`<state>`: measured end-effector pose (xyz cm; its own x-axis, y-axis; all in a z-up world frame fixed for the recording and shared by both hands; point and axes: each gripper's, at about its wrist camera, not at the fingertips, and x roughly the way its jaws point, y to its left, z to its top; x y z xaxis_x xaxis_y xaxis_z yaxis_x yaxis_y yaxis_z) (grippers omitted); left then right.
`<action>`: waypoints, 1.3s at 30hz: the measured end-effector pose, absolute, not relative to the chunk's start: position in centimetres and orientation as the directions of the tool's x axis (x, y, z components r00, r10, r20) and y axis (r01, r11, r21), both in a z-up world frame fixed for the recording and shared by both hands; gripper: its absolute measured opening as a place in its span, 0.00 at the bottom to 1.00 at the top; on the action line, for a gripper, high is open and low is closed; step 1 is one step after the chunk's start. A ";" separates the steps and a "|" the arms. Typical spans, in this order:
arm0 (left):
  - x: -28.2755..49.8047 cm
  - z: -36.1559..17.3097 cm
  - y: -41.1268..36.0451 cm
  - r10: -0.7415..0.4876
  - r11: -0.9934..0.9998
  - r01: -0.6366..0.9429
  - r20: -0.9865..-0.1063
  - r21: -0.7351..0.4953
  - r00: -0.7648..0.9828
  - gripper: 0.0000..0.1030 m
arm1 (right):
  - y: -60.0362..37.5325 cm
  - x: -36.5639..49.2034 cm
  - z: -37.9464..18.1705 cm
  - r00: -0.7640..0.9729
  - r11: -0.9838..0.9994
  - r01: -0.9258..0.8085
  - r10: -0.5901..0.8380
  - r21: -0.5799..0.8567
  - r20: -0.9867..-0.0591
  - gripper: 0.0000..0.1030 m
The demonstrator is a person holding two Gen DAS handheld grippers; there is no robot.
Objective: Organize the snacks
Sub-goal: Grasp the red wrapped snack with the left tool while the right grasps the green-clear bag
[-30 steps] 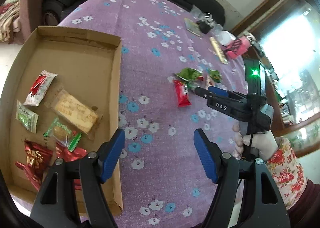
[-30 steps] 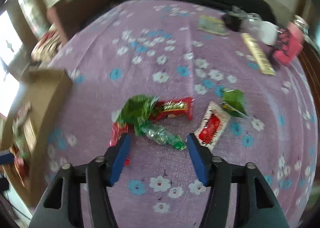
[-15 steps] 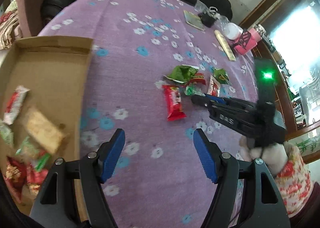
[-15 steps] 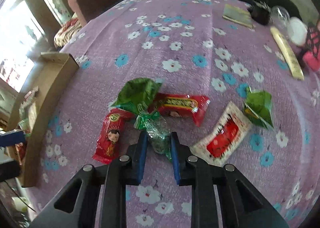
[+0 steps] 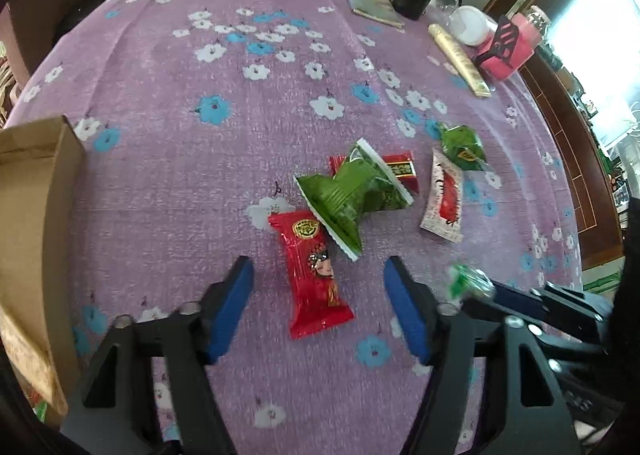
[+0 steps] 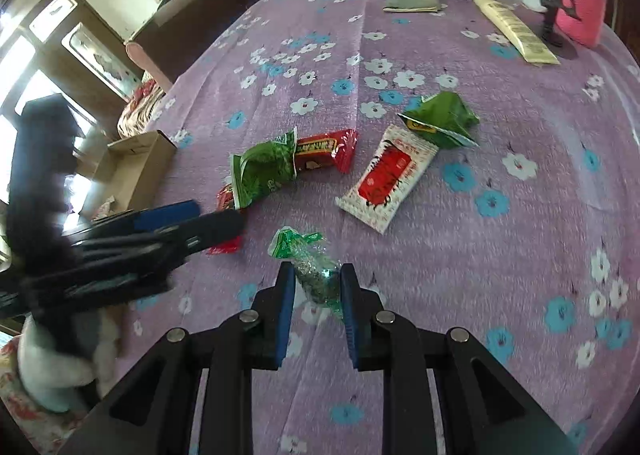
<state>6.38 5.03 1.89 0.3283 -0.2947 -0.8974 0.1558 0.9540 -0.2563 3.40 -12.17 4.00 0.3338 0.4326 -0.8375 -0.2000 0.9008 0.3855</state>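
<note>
Crinkly green candy (image 6: 312, 275) pinched mid-body in right tongs (image 6: 318, 297); light, slippery. Left tongs (image 5: 318, 297) spread wide over red packet (image 5: 316, 275); best gripped across its middle.

Snack packets (image 5: 356, 191) right of cardboard box (image 5: 36, 191)

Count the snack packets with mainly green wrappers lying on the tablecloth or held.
3: a large green packet overlapping the red ones, a small green packet farther right, and a green candy in the right gripper.
</note>
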 end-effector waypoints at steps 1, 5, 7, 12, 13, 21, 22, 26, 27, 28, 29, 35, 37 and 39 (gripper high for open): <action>6.4 1.8 5.0 -0.285 0.957 0.157 -0.897 -0.245 0.337 0.54 | -12.2 3.2 4.0 0.336 0.901 -0.197 0.432 0.386 -0.837 0.21; 6.1 1.8 5.2 -0.294 0.953 0.175 -0.895 -0.248 0.335 0.27 | -12.4 2.5 4.0 0.322 0.888 -0.185 0.459 0.420 -0.828 0.21; 5.9 1.8 5.7 -0.310 0.949 0.166 -0.891 -0.268 0.332 0.23 | -12.1 2.2 4.1 0.320 0.890 -0.195 0.456 0.413 -0.831 0.21; 4.7 2.5 6.7 -0.316 0.948 0.163 -0.883 -0.275 0.348 0.22 | -11.3 1.7 4.4 0.321 0.891 -0.201 0.452 0.406 -0.832 0.21; 4.5 2.7 6.9 -0.326 0.944 0.165 -0.878 -0.284 0.351 0.22 | -11.1 1.7 4.4 0.321 0.891 -0.203 0.451 0.405 -0.832 0.21; 2.8 3.7 7.0 -0.324 0.942 0.207 -0.873 -0.263 0.364 0.23 | -10.5 0.8 5.2 0.331 0.893 -0.198 0.449 0.404 -0.830 0.21; 2.8 3.6 6.9 -0.330 0.940 0.213 -0.873 -0.268 0.359 0.26 | -10.6 0.6 5.2 0.330 0.893 -0.190 0.449 0.408 -0.830 0.21; 3.1 3.4 6.6 -0.314 0.946 0.197 -0.872 -0.255 0.376 0.55 | -11.0 0.2 5.0 0.328 0.890 -0.172 0.455 0.421 -0.828 0.21; 3.3 3.4 6.3 -0.312 0.947 0.203 -0.870 -0.251 0.382 0.62 | -11.1 0.2 5.0 0.326 0.888 -0.170 0.460 0.428 -0.826 0.21; 3.4 3.4 6.0 -0.309 0.947 0.208 -0.869 -0.244 0.387 0.63 | -11.2 0.0 5.1 0.326 0.888 -0.170 0.461 0.428 -0.826 0.21; 3.7 3.2 5.7 -0.296 0.951 0.209 -0.872 -0.229 0.390 0.63 | -11.2 -0.1 5.1 0.329 0.890 -0.171 0.456 0.423 -0.827 0.21; 4.4 1.8 4.2 -0.233 0.961 0.231 -0.899 -0.153 0.370 0.39 | -11.3 -0.7 4.8 0.321 0.892 -0.159 0.451 0.422 -0.833 0.21; 4.5 1.8 5.2 -0.283 0.952 0.209 -0.898 -0.222 0.336 0.20 | -11.3 -0.9 4.9 0.317 0.890 -0.163 0.455 0.425 -0.832 0.21; 4.3 2.2 6.3 -0.299 0.950 0.191 -0.891 -0.246 0.341 0.20 | -11.0 -0.9 5.0 0.312 0.887 -0.167 0.461 0.430 -0.831 0.21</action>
